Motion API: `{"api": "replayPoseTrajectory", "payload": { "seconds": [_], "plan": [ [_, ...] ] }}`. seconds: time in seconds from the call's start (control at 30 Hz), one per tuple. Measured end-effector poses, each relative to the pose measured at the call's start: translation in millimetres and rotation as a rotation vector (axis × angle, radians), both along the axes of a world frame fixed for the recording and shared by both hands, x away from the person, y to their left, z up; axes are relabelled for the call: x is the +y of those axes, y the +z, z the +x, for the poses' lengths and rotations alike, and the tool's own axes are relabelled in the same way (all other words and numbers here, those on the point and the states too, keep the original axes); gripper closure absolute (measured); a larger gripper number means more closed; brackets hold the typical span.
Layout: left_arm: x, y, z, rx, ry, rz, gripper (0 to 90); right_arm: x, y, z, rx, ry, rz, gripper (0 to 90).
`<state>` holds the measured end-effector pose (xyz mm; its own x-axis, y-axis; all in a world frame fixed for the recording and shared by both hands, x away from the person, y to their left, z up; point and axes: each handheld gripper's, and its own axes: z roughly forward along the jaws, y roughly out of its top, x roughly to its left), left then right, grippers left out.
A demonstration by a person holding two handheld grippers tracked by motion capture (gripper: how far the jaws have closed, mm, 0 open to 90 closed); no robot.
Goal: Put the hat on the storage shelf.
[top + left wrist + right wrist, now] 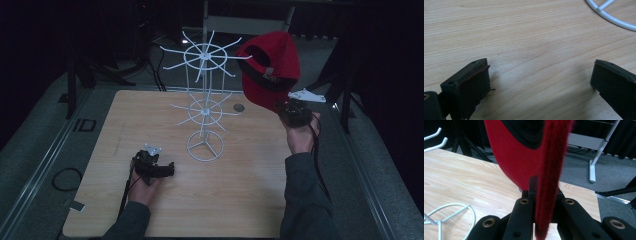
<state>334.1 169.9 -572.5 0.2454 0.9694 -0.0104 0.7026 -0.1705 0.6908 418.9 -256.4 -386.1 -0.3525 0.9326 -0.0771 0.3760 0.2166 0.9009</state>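
Resting low on the tabletop (240, 200), the left tool (167, 170) sits spread wide, gripping nothing, the white wire rack (204, 100) just to its right. Further right, the raised right tool (289, 111) pinches the red cap (270, 65), which hangs above it.

The bench (240, 200) is a light wood-grain board with rounded corners, lying on a grey floor (40, 145) between dark stands. A white wire rack (204, 100) stands near its middle on a ring-shaped base (205, 147), bearing two tiers of spoke-like hooks. A small round dark disc (239, 107) lies just right of the rack, toward the far edge. The left gripper (169, 170) rests on the bench at the near left, close to the ring base.
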Motion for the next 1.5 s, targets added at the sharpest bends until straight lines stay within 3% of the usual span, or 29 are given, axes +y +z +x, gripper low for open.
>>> {"api": "replayPoseTrajectory", "payload": {
  "seconds": [0.47, 1.5],
  "plan": [
    [0.0, 0.0, 0.0, -0.001, 0.0, 0.0, 2.7, 5.0, 13.5, 0.2, -0.016, -0.005, 0.012, 86.0],
    [-0.1, 0.0, -0.1, -0.001, -0.005, 0.001, 2.7, 15.7, 23.7, -0.7, -0.024, -0.018, 0.056, 86.0]
  ]
}}
